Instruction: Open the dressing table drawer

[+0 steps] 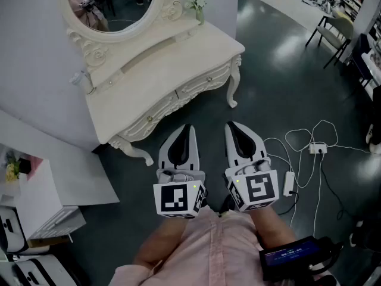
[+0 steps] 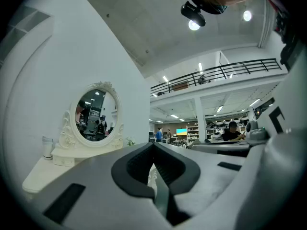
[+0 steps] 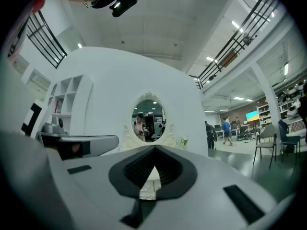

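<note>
Hovering well short of the table right now, so I'd call this the approach step: nothing touched, drawer shut as far as I can see. It sits in the carved front apron, centre of the head view, above and just left of both gripper tips.

Left gripper and right gripper are side by side at lower centre, pointing level. Both sets of jaws are closed tip to tip with nothing between them; each gripper view just shows the ribbed black pads meeting and the table beyond.

Next move, I reckon: pick one gripper, spread its jaws, bring it forward to the little knob, pinch it and pull straight back. That knob looks tiny, round and probably slick, so lining up squarely matters.

Material notes:
- table is cream, painted-looking, with a smooth curved top, scrollwork relief along the front and curvy legs
- oval mirror in a matching ornate frame at upper left
- small vase of pale flowers beside it
- floor is dark and glossy, with thin white cables looping at right
</note>
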Demonstrator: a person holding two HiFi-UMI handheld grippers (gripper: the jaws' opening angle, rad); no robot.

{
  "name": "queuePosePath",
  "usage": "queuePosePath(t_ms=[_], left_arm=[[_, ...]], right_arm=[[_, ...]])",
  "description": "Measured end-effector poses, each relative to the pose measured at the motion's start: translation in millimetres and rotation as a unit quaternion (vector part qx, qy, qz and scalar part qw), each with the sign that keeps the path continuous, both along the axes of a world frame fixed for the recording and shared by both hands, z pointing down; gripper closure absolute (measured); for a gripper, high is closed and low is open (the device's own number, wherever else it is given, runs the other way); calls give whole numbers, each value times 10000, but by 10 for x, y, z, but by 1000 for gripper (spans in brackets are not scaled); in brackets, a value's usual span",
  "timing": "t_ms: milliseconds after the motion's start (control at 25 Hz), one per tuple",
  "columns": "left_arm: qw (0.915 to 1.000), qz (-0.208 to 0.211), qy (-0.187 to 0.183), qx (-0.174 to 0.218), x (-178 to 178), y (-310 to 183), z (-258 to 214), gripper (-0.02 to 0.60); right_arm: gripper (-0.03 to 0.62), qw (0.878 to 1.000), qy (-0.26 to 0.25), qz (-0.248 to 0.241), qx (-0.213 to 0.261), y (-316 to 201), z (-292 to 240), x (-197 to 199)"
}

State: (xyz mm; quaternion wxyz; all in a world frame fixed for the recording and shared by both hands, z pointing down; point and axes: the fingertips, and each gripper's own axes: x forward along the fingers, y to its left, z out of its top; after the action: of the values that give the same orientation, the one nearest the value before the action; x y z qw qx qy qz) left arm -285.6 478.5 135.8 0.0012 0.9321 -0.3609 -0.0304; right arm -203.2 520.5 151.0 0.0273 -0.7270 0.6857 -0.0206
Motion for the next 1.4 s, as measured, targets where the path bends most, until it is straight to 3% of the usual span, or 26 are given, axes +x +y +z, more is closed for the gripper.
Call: queuePosePath(t_ms=[480,840,1400], left_arm=[[9999,-91,-72,-16,152,120,49,560],[9993,-347,-109,-47,551,250,123,560],[9991,-245,-233,-242,898,-525,324,560]], right_arm=[[576,9997,-191,-123,55,107,24,171],[574,9991,-164,-389,41,215,67,607],[574,9989,-251,-346,-197,-532,297,916]])
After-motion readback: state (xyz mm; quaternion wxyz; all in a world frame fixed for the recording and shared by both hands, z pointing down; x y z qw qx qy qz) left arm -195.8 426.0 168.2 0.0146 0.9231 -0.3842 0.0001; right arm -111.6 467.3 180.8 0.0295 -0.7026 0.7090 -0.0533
